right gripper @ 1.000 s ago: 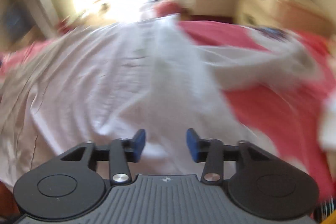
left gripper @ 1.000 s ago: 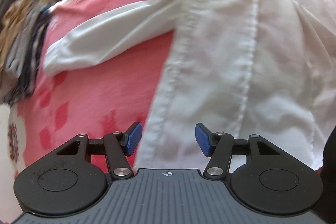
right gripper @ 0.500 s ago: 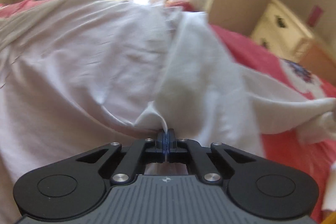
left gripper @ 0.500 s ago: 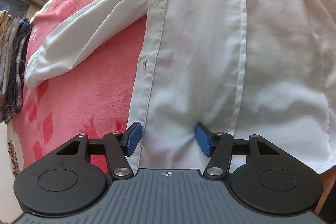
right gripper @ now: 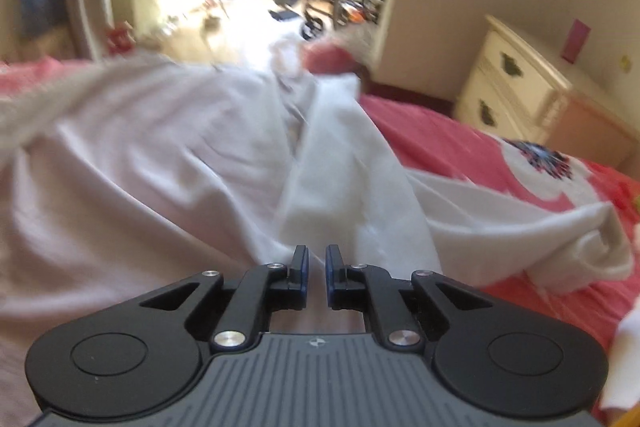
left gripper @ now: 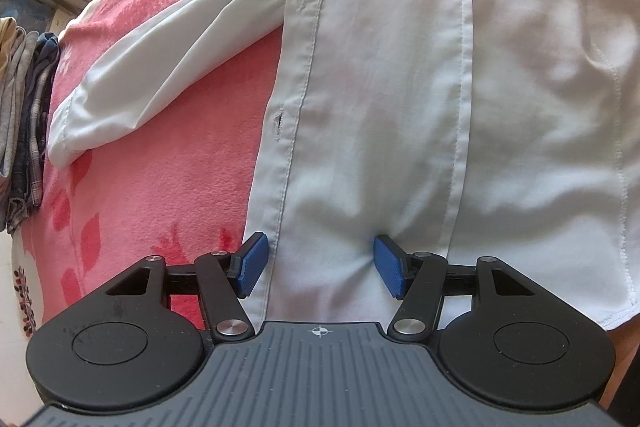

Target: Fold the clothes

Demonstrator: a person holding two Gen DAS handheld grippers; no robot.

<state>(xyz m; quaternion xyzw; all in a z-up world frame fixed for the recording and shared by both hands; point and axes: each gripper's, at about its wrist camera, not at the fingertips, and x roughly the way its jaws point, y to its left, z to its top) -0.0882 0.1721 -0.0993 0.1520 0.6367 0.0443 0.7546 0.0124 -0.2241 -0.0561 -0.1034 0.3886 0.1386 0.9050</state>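
Shirt [left gripper: 400,107] lies between open left gripper [left gripper: 320,265]; right gripper [right gripper: 316,277] apparently releasing.

White shirt [left gripper: 400,87] on a pink blanket [left gripper: 168,167] with red leaves; cream dresser [right gripper: 516,83].

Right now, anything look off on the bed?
The white shirt lies unbuttoned and rumpled on the pink blanket, one sleeve splayed out sideways, the other bunched up at its cuff. No damage or spill shows.
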